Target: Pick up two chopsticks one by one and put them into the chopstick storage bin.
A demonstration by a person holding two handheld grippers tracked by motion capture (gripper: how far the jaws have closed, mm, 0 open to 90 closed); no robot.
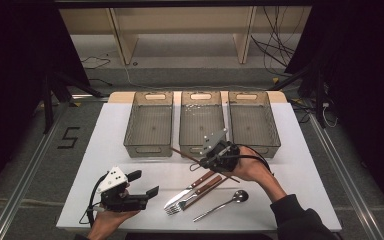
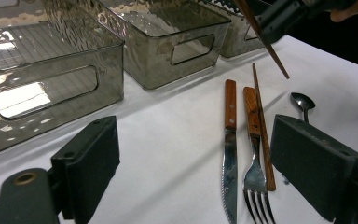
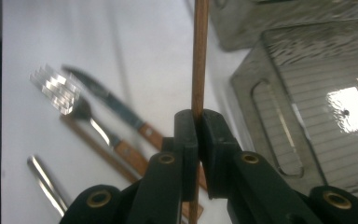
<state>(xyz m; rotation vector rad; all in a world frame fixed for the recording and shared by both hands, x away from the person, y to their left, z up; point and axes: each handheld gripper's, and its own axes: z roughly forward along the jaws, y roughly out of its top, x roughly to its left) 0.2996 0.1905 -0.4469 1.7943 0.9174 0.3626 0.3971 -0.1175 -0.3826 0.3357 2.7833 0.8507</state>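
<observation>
White table (image 1: 130, 175): three bins (image 1: 201, 122), two chopsticks (image 1: 182, 153), one fork (image 1: 192, 197).

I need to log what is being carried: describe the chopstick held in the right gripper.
The chopstick is a thin, straight, reddish-brown stick that looks like wood. The right gripper is shut on it partway along, with length showing on both sides of the fingers. It hangs tilted above the table, just in front of the middle bin, touching nothing else.

A thin brown wooden chopstick (image 1: 186, 154) is held clear of the tabletop (image 1: 130, 150), slanted, its far tip reaching toward the front wall of the left bin (image 1: 148, 147). It is clamped near its middle.
</observation>
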